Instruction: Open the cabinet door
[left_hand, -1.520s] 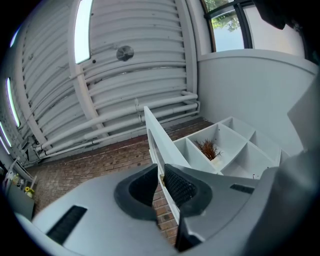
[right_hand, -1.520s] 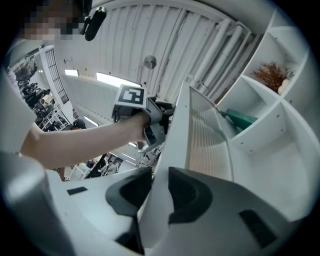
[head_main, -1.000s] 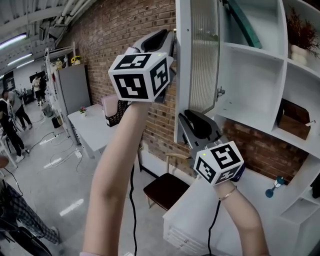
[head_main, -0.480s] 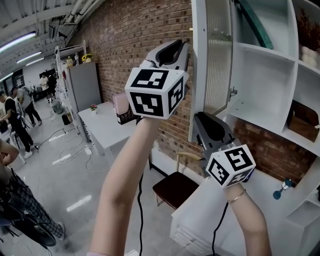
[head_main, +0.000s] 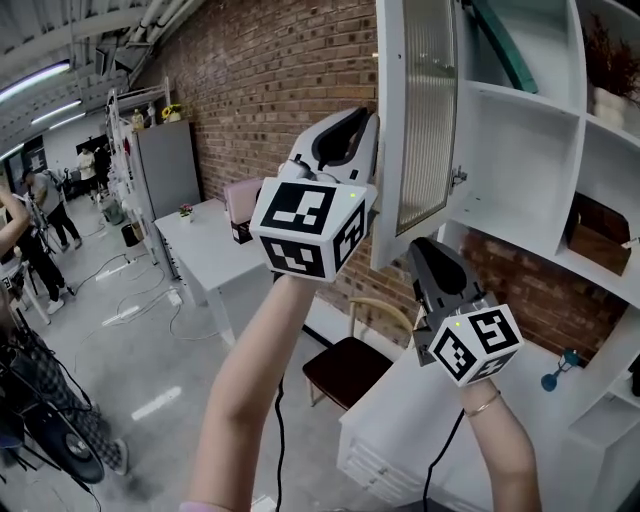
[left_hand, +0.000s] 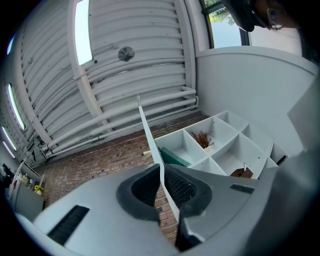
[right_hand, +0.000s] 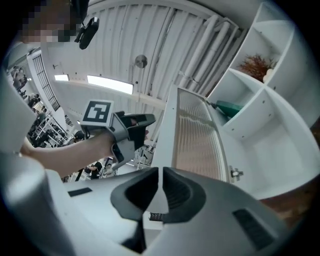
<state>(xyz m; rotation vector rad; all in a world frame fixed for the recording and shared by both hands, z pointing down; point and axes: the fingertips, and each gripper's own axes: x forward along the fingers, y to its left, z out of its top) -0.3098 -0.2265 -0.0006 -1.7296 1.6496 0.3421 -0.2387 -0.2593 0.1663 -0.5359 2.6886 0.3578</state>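
Observation:
The white cabinet door (head_main: 385, 150), with its ribbed glass pane, stands swung out and shows nearly edge-on in the head view. My left gripper (head_main: 362, 125) is at its outer edge. In the left gripper view the thin door edge (left_hand: 149, 132) runs between the pads, and the left gripper (left_hand: 161, 182) is shut on it. My right gripper (head_main: 425, 245) points up just under the door's lower edge. Its jaws have just been closing. In the right gripper view the right gripper (right_hand: 160, 184) shows only a narrow slit with nothing in it, and the door (right_hand: 192, 135) stands beyond it.
Open white shelves (head_main: 520, 150) hold a teal item (head_main: 500, 50), a dried plant (head_main: 605, 60) and a wooden box (head_main: 590, 235). Below are a white unit (head_main: 400, 430), a chair (head_main: 350, 365) and a white table (head_main: 195, 250) against the brick wall (head_main: 280, 90). People stand far left.
My left gripper has come lower, still on the door edge. My right gripper has shifted right, away from the door's lower corner, and its jaws have narrowed.

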